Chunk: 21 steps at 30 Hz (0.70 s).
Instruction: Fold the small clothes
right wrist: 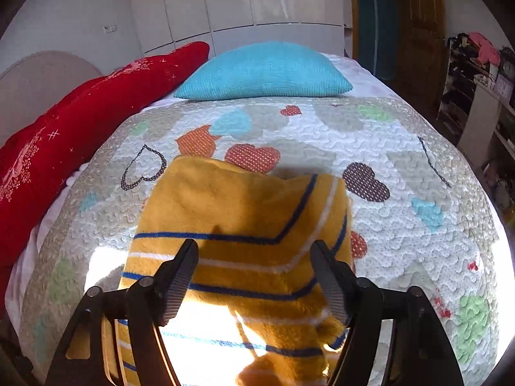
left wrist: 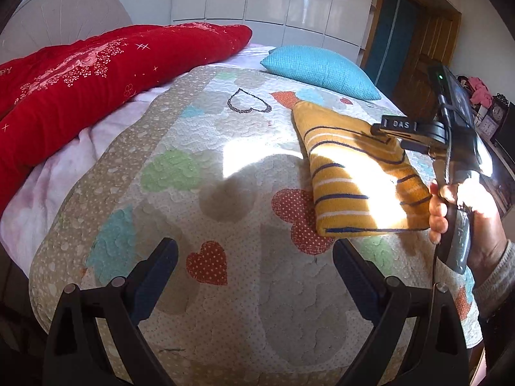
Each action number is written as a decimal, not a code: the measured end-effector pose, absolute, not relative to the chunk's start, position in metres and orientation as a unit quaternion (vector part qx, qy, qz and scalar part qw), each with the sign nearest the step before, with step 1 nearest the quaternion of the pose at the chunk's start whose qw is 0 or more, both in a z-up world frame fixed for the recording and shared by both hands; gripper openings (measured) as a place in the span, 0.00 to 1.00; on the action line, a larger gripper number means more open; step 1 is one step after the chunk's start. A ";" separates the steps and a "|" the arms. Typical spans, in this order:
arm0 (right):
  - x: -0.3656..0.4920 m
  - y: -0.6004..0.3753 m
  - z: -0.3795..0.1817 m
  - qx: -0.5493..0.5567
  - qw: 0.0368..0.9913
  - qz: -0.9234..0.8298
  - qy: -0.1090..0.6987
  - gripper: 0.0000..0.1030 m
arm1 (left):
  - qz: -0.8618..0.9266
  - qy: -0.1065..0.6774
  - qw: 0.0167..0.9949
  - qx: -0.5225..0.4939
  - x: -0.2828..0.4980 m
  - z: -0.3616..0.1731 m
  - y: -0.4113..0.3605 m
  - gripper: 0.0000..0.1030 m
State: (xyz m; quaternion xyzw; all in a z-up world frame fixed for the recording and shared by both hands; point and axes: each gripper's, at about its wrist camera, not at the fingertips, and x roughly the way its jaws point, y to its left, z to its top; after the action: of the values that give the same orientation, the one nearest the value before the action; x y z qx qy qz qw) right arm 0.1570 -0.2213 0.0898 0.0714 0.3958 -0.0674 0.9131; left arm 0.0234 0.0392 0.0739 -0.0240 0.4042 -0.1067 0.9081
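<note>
A folded mustard-yellow garment with blue and white stripes lies on the heart-patterned quilt; it also fills the lower middle of the right wrist view. My left gripper is open and empty above the quilt, left of the garment. My right gripper is open, its fingers just above the garment, holding nothing. From the left wrist view the right gripper's body hovers over the garment's right side, its fingertips hidden.
A teal pillow lies at the far end of the quilt. A red duvet is bunched along the left. White wardrobes stand behind, a wooden door and cluttered shelves to the right.
</note>
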 end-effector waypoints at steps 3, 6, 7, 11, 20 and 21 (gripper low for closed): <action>0.182 -0.212 0.073 0.070 0.902 -0.058 0.422 0.63 | -0.107 0.405 0.908 -0.022 0.023 0.071 0.040 0.94; 0.202 -0.204 0.053 0.026 0.888 -0.070 0.453 0.69 | -0.107 0.408 0.906 -0.027 0.026 0.067 0.045 0.94; 0.204 -0.199 0.059 0.012 0.890 -0.076 0.450 0.69 | -0.106 0.408 0.906 -0.028 0.026 0.066 0.048 0.94; 0.211 -0.182 0.084 0.001 0.908 -0.056 0.416 0.69 | -0.096 0.411 0.906 -0.036 0.033 0.057 0.055 0.94; 0.263 -0.149 0.042 -0.046 0.877 -0.027 0.477 0.85 | -0.091 0.424 0.900 -0.042 0.038 0.048 0.061 0.94; 0.263 -0.150 0.050 -0.046 0.881 -0.021 0.470 0.83 | -0.089 0.424 0.900 -0.043 0.038 0.048 0.063 0.94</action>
State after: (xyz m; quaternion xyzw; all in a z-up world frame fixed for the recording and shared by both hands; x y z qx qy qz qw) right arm 0.2632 -0.1495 0.0502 -0.0457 0.4697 -0.0205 0.8814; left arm 0.0382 0.0631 0.0480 -0.0429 0.4243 -0.0893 0.9001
